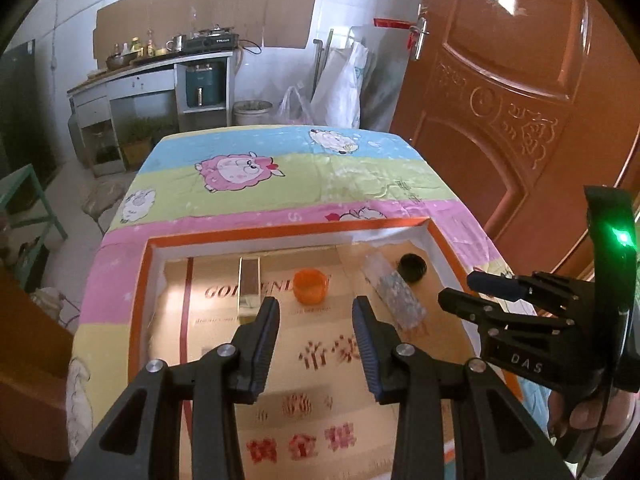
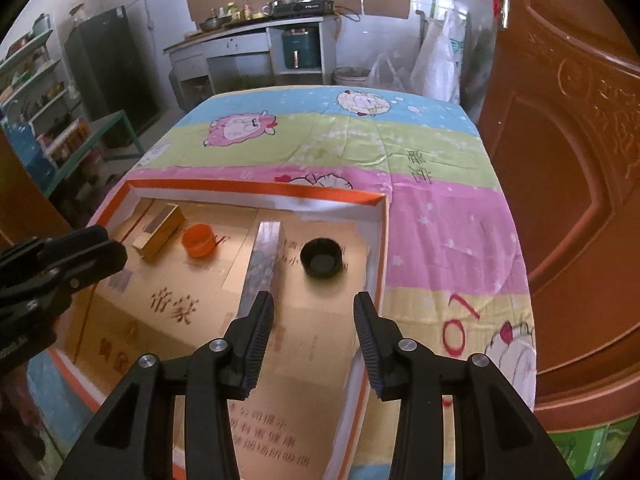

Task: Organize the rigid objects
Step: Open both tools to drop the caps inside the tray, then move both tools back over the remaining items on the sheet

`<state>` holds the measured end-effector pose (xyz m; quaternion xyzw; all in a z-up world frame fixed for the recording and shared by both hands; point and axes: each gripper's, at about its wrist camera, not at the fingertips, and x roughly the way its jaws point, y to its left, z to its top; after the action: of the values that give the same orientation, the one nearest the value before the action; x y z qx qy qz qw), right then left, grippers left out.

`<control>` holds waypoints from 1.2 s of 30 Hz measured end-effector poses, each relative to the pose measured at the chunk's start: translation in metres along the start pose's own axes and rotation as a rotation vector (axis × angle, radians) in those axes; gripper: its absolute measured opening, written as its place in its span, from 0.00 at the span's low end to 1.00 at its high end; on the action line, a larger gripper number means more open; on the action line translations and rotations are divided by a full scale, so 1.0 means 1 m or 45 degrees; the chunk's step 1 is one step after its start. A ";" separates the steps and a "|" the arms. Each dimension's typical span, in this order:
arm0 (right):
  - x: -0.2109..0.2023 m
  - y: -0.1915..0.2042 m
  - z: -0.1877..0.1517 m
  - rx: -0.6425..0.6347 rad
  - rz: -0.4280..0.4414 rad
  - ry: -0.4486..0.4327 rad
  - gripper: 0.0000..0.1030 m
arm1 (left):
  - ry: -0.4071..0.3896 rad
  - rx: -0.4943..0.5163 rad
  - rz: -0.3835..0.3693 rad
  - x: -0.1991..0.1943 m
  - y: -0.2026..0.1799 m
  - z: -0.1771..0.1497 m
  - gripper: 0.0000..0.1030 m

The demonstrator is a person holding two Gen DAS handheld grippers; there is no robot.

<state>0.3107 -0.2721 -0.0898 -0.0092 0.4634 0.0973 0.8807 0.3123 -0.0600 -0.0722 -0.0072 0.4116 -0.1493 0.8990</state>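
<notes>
Tray (image 1: pixel 440 240): shallow cardboard, orange rim, holding all four things.
Orange cup (image 1: pixel 310 286): mid-tray, light stiff plastic — grip across the rim.
Black lid (image 2: pixel 322 258): near the tray's right wall, low, probably slippery.
Long clear box (image 2: pixel 264 264): between them, likely light; take its narrow sides.
Tan box (image 2: pixel 160 232): tray's far-left corner.
Left gripper (image 1: pixel 316 318), right gripper (image 2: pixel 314 314): both gaping, empty.
</notes>
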 end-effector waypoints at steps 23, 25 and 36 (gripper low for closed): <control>-0.078 0.040 -0.053 -0.001 0.006 -0.075 0.42 | -0.099 -0.013 0.024 -0.092 0.001 -0.045 0.37; -0.084 0.044 -0.056 -0.004 0.010 -0.084 0.42 | -0.109 -0.009 0.027 -0.099 0.000 -0.049 0.37; -0.116 0.068 -0.080 -0.022 0.022 -0.121 0.42 | -0.139 -0.004 0.024 -0.129 0.002 -0.071 0.37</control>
<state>0.1698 -0.2328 -0.0355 -0.0081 0.4205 0.1091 0.9007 0.1804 -0.0152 -0.0239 -0.0129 0.3621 -0.1394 0.9216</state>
